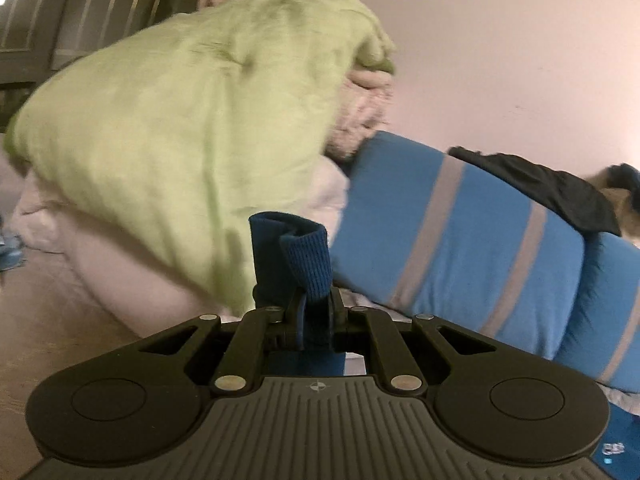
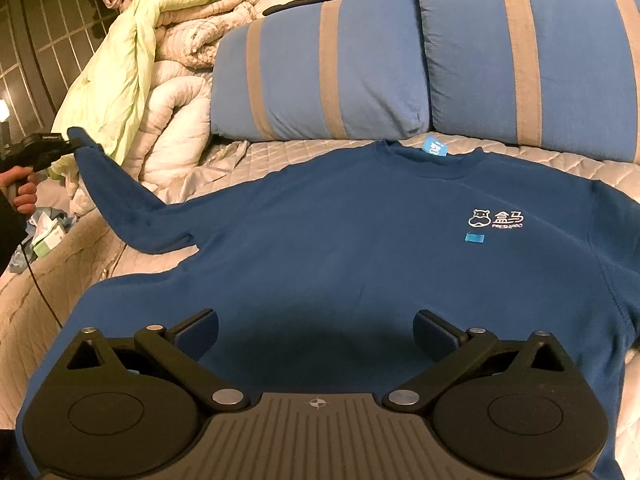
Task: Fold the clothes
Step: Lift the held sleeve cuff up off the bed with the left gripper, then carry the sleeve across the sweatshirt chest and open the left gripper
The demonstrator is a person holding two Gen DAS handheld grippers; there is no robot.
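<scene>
Sweatshirt (image 2: 360, 248): dark blue, lies front up and flat on the bed (image 2: 304, 152), neck toward the pillows (image 2: 320, 68), white logo on the chest.
Sleeve cuff (image 1: 306, 258): lifted off the bed, out to the side of the sweatshirt nearest the heaped quilts (image 2: 176, 92); the sleeve hangs in a taut line from the shoulder.
Left gripper (image 1: 316, 312): jaws pinched tight on the sleeve cuff; the ribbed knit stands up between them. From the right wrist view it shows at the far end of the sleeve (image 2: 60, 145).
Right gripper (image 2: 316, 332): jaws spread wide, nothing between them, hovering over the sweatshirt's lower body near the hem.
Other sleeve: runs off past the edge of the right wrist view; its lie cannot be told.
Step in hand (judged): first sleeve fold, the sleeve raised but not yet laid across.
Next move calls for: carrying the cuff inward over the chest and laying the sleeve flat; the right gripper could pin the body so the cloth does not drag.
Risk: the thick knit bunching at the armpit.
</scene>
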